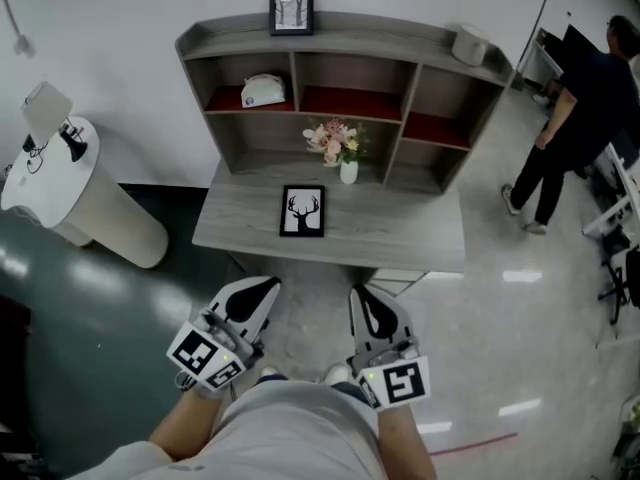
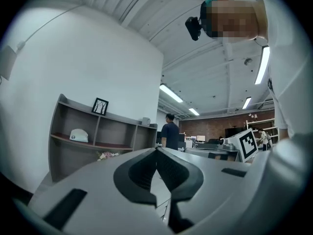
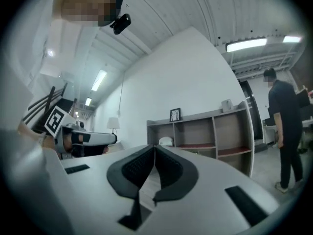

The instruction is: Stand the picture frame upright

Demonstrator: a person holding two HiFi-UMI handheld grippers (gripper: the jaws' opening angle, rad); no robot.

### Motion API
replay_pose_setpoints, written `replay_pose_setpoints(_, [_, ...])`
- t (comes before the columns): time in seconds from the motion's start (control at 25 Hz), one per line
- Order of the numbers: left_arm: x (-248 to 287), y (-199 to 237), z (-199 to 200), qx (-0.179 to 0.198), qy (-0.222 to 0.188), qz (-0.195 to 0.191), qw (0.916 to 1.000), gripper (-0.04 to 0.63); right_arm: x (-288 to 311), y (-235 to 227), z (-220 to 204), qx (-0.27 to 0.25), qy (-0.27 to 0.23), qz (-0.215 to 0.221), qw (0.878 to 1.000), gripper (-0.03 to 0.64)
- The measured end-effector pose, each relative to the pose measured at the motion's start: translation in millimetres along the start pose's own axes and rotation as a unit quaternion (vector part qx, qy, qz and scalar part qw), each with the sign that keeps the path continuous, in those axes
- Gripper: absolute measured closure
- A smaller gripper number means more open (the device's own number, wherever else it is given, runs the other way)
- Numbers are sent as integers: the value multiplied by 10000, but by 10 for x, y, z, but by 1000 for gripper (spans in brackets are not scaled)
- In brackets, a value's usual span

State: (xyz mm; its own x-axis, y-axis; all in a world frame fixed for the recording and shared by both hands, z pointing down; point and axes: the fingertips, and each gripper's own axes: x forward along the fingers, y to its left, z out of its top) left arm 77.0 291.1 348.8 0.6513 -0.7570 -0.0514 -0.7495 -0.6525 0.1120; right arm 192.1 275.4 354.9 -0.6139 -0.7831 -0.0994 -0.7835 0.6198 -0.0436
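Observation:
A black picture frame with a deer-head print point(image 1: 302, 211) lies flat on the grey desk point(image 1: 420, 230), in front of a white vase of pink flowers point(image 1: 340, 148). A second black frame point(image 1: 291, 8) stands upright on top of the shelf unit point(image 1: 345, 40); it also shows in the left gripper view as the upright frame point(image 2: 100, 106) and in the right gripper view as the upright frame point(image 3: 175, 114). My left gripper point(image 1: 258, 293) and right gripper point(image 1: 366, 303) are held low, near my body, well short of the desk. Both are shut with nothing between the jaws.
A white cap point(image 1: 264, 90) rests in the upper left shelf compartment, a small white container point(image 1: 470, 44) on the shelf top at right. A white round stand with a lamp point(image 1: 60, 173) is at left. A person in dark clothes point(image 1: 575, 118) stands at right by chairs.

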Motion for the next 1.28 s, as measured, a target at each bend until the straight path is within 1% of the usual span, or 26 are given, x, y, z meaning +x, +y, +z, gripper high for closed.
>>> replay_pose_setpoints(0.12, [166, -139, -23, -17, 10, 27, 10000, 580, -76, -169, -30, -125, 114, 88, 9998, 598])
replay_pose_setpoints(0.32, [399, -330, -139, -91, 112, 209, 9997, 580, -204, -488, -54, -21, 161, 154, 9997, 598])
replay_pose_setpoints(0.52, [570, -354, -304, -265, 285, 389, 9985, 580, -227, -669, -106, 204, 131, 324, 9992, 598])
replay_pose_setpoints(0.68, [646, -313, -384, -221, 364, 428, 9982, 580, -158, -739, -188, 290, 131, 419, 9986, 598])
replay_pose_setpoints(0.88, [705, -46, -507, -372, 430, 515, 9971, 580, 68, -791, -291, 255, 261, 442, 9984, 597])
replay_pose_setpoints(1.0, [758, 178, -571, -503, 496, 534, 9961, 580, 243, -811, -375, 336, 391, 411, 9978, 597])
replay_pose_setpoints(1.16, [863, 578, -568, -735, 421, 611, 9945, 580, 582, -882, -505, 292, 633, 357, 9969, 597])
replay_pose_setpoints(1.28, [929, 905, -561, -843, 415, 580, 9939, 580, 862, -897, -619, 177, 848, 399, 9954, 597])
